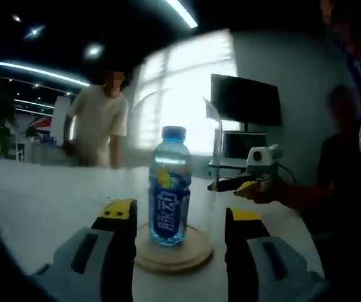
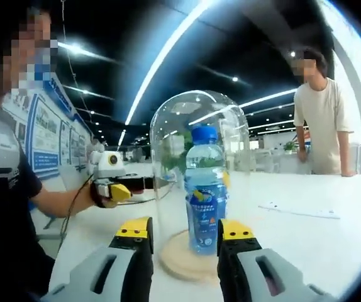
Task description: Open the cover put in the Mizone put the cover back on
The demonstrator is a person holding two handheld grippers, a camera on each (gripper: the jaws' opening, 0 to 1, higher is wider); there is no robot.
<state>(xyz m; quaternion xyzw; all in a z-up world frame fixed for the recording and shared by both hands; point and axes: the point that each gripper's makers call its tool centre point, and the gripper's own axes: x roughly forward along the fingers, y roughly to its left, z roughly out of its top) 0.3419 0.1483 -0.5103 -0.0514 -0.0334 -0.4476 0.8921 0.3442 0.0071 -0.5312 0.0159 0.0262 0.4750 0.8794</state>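
A Mizone bottle (image 1: 169,201) with a blue cap stands upright on a round wooden base (image 1: 196,251). A clear glass dome (image 2: 174,138) stands over the bottle (image 2: 205,201) and rests on the base (image 2: 177,261); in the left gripper view only its faint edge (image 1: 217,163) shows. My left gripper (image 1: 182,214) is open, its jaws just short of the base, one to each side. My right gripper (image 2: 185,228) is open too, close in front of the dome's foot, holding nothing. Each gripper also appears in the other's view: the right gripper (image 1: 246,184) and the left gripper (image 2: 121,190).
The white table (image 2: 306,245) spreads wide around the base. A sheet of paper (image 2: 300,209) lies on it. A person in a beige shirt (image 1: 99,123) stands at the far edge. A dark monitor (image 1: 245,99) stands behind.
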